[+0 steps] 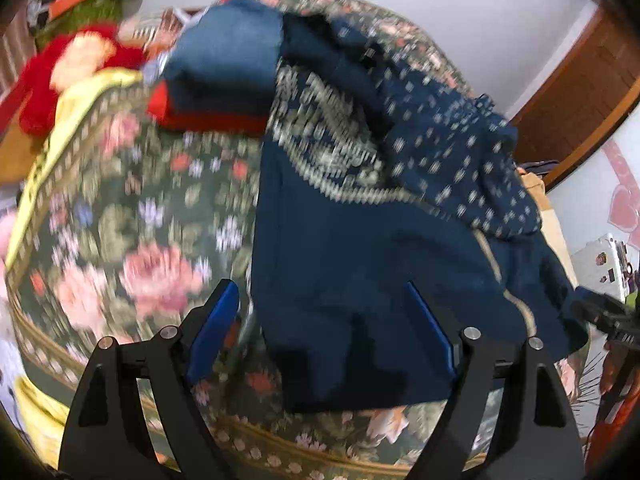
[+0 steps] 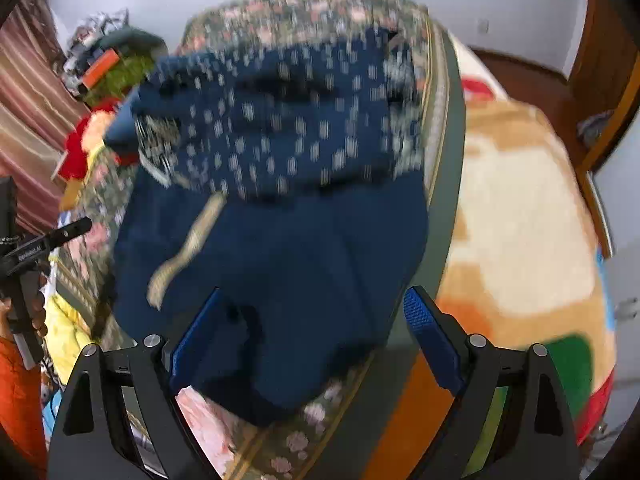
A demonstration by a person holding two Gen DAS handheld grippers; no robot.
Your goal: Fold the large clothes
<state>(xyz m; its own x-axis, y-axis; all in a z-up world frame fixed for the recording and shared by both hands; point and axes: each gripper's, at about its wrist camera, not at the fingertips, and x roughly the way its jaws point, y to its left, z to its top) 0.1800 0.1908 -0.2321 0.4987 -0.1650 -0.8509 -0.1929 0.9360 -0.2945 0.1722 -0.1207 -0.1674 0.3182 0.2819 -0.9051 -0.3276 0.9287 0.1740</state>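
A navy garment [image 1: 360, 264] with a white-dotted upper part and a cream patterned band lies crumpled on a floral bedspread [image 1: 132, 208]. My left gripper [image 1: 324, 328] hovers open over the garment's near left hem, and its blue pads [image 1: 216, 332] do not press on the cloth. In the right wrist view the same garment [image 2: 288, 240] fills the middle. My right gripper [image 2: 314, 338] stands open over its near right corner. The floral bedspread [image 2: 288, 440] shows below it. Each gripper appears at the edge of the other's view. Both views are blurred.
Folded blue and red clothes [image 1: 224, 72] are stacked behind the garment, with a red plush item [image 1: 44, 80] and a yellow blanket [image 1: 80, 108] to the left. A cream, orange and green blanket [image 2: 520, 220] covers the bed's right side. A wooden door [image 1: 580, 92] stands far right.
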